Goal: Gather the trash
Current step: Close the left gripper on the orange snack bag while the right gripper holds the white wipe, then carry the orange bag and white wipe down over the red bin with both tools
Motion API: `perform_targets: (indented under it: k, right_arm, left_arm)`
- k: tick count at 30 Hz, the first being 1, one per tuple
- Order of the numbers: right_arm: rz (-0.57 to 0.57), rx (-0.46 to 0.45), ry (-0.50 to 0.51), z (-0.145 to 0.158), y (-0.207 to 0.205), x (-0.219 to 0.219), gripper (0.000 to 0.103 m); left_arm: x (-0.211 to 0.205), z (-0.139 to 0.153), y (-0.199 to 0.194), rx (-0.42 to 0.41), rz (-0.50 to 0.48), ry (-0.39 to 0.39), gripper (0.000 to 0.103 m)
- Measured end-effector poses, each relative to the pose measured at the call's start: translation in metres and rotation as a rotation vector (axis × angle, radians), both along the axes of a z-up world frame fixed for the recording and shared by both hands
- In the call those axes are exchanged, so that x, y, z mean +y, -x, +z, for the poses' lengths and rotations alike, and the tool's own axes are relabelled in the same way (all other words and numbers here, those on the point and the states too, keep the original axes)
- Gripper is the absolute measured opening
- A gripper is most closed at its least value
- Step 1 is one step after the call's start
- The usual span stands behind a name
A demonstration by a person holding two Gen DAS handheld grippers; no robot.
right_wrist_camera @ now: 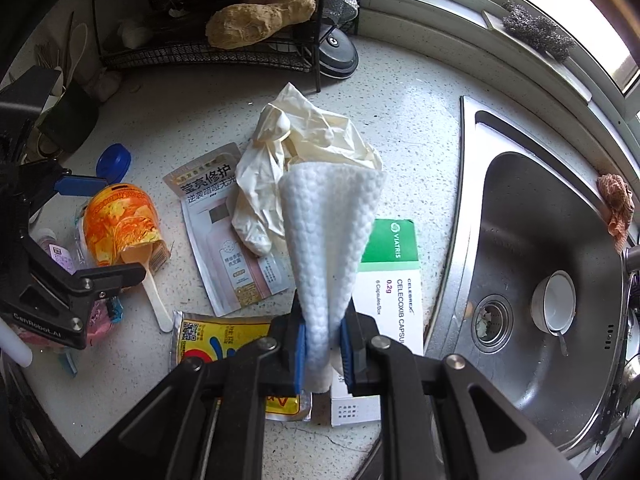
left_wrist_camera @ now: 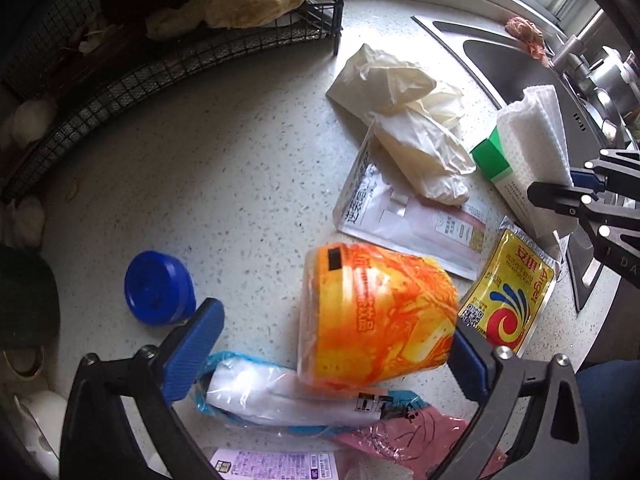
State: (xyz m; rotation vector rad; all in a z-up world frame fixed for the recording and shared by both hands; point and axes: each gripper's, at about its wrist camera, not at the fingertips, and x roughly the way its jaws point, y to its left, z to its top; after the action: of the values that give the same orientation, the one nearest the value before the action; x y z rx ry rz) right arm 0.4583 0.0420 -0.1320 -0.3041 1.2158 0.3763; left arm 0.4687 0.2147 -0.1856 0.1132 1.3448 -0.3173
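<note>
An orange instant-food cup point(left_wrist_camera: 376, 316) lies on its side on the speckled counter, a pale spoon point(right_wrist_camera: 154, 296) sticking out of its mouth. My left gripper point(left_wrist_camera: 332, 352) points down over it, jaws wide, one blue pad on each side of the cup. The right pad sits at the cup's rim and the left pad stands clear of it. The left gripper point(right_wrist_camera: 100, 232) also shows at the left of the right wrist view, straddling the cup point(right_wrist_camera: 120, 224). My right gripper point(right_wrist_camera: 324, 344) is shut on a white textured wipe point(right_wrist_camera: 328, 232), which stands up from the jaws.
Cream latex gloves point(right_wrist_camera: 312, 136), a grey-pink sachet point(right_wrist_camera: 228, 232), a yellow packet point(left_wrist_camera: 508, 292), a green-white medicine box point(right_wrist_camera: 392, 280), a blue cap point(left_wrist_camera: 156, 288) and plastic wrappers point(left_wrist_camera: 280, 396) litter the counter. A steel sink point(right_wrist_camera: 540, 220) lies right, a black wire rack point(right_wrist_camera: 200, 52) behind.
</note>
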Motion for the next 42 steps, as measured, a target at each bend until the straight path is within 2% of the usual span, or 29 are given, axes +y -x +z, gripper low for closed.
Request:
perform_targets:
  k: [1,2,3,7,10,12,15,16,19,22,28,29,32,37,42]
  right_arm:
    - [-0.004,-0.004,0.000,0.001,0.000,-0.002,0.013]
    - [-0.008,-0.007,0.001,0.001,0.001,-0.004,0.013]
    - [-0.013,-0.010,0.000,0.002,0.002,-0.005,0.013]
    - [-0.030,0.000,-0.024,0.004,0.004,-0.009,0.013]
    - [-0.032,-0.015,-0.041,0.011,0.010,-0.011,0.013]
    - [-0.034,-0.031,-0.059,0.020,0.013,-0.013,0.013]
    - [-0.046,-0.059,-0.085,0.033,0.021,-0.022,0.013]
    - [-0.052,-0.068,-0.094,0.037,0.024,-0.026,0.013]
    - [-0.063,-0.091,-0.128,0.048,0.032,-0.037,0.013]
    - [-0.072,-0.118,-0.159,0.060,0.044,-0.052,0.013]
    - [-0.096,-0.138,-0.139,0.065,0.064,-0.078,0.013]
    - [-0.099,-0.139,-0.132,0.064,0.068,-0.082,0.013]
    - [-0.113,-0.134,-0.134,0.060,0.081,-0.101,0.013]
    - [-0.152,-0.129,-0.134,0.053,0.101,-0.135,0.013]
    - [-0.137,-0.137,-0.158,0.058,0.128,-0.167,0.013]
  left_arm:
    - [0.000,-0.001,-0.002,0.007,0.010,0.013,0.071]
    - [-0.001,-0.001,-0.003,0.012,0.025,0.019,0.063]
    - [0.000,0.001,-0.009,0.015,0.040,0.012,0.061]
    - [-0.005,0.018,-0.007,0.002,0.060,-0.020,0.060]
    - [-0.009,0.040,-0.001,-0.031,0.078,-0.058,0.059]
    - [-0.017,0.056,0.001,-0.055,0.105,-0.125,0.059]
    - [-0.028,0.083,0.010,-0.116,0.117,-0.339,0.059]
    - [-0.032,0.093,0.015,-0.141,0.113,-0.389,0.059]
    - [-0.046,0.121,0.025,-0.184,0.110,-0.428,0.059]
    - [-0.065,0.139,0.037,-0.219,0.104,-0.508,0.059]
    - [-0.087,0.149,0.065,-0.226,0.101,-0.605,0.059]
    - [-0.093,0.147,0.068,-0.222,0.097,-0.605,0.059]
    - [-0.105,0.139,0.075,-0.195,0.092,-0.542,0.059]
    - [-0.133,0.127,0.088,-0.192,0.110,-0.566,0.059]
    - [-0.170,0.141,0.121,-0.220,0.136,-0.552,0.059]
